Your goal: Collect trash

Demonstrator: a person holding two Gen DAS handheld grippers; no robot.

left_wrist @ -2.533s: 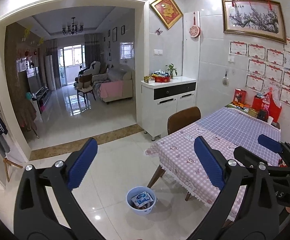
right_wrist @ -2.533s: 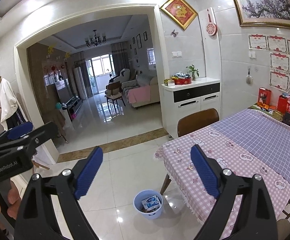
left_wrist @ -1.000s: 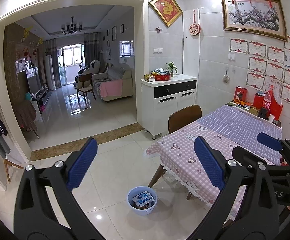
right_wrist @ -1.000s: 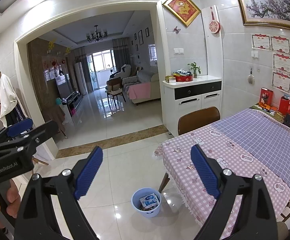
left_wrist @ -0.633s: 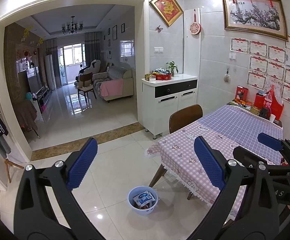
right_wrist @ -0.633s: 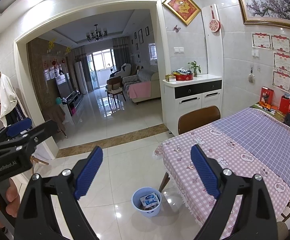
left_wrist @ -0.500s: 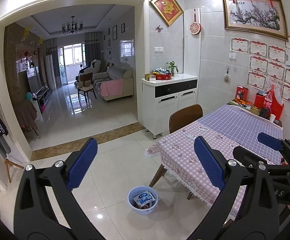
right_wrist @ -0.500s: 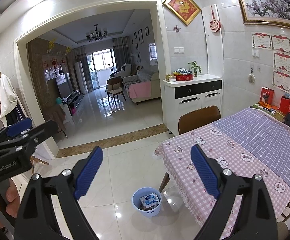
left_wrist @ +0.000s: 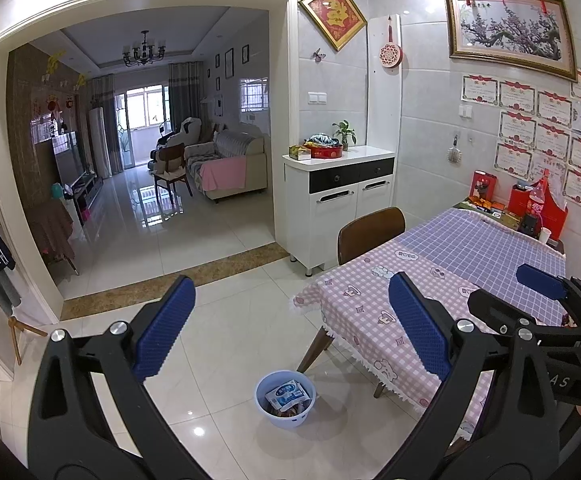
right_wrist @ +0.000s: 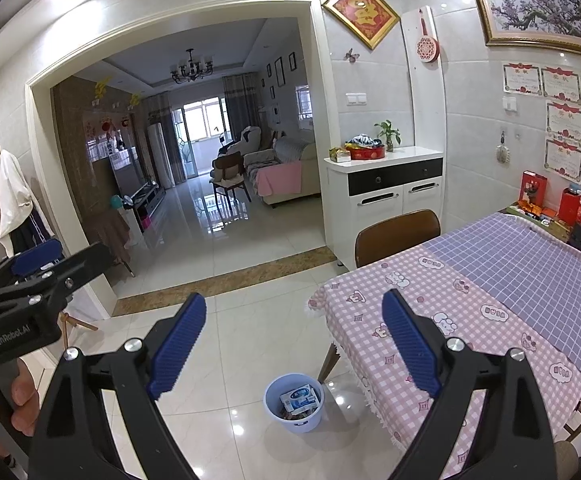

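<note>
Two grippers hang side by side, left gripper [left_wrist: 290, 328] and right gripper [right_wrist: 294, 344], both with jaws spread wide and empty. Beyond them a blue bin [left_wrist: 285, 398] on the tiled floor holds trash [left_wrist: 286, 393], just beside the table [left_wrist: 442, 280]. Farther off stands a white cabinet [left_wrist: 338, 204].

A blue bin [left_wrist: 285, 399] stands on the tiled floor [left_wrist: 218, 344].

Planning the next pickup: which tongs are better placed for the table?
Right, probably. The right tongs are open and empty, nearer the table; the left tongs sit farther left.
</note>
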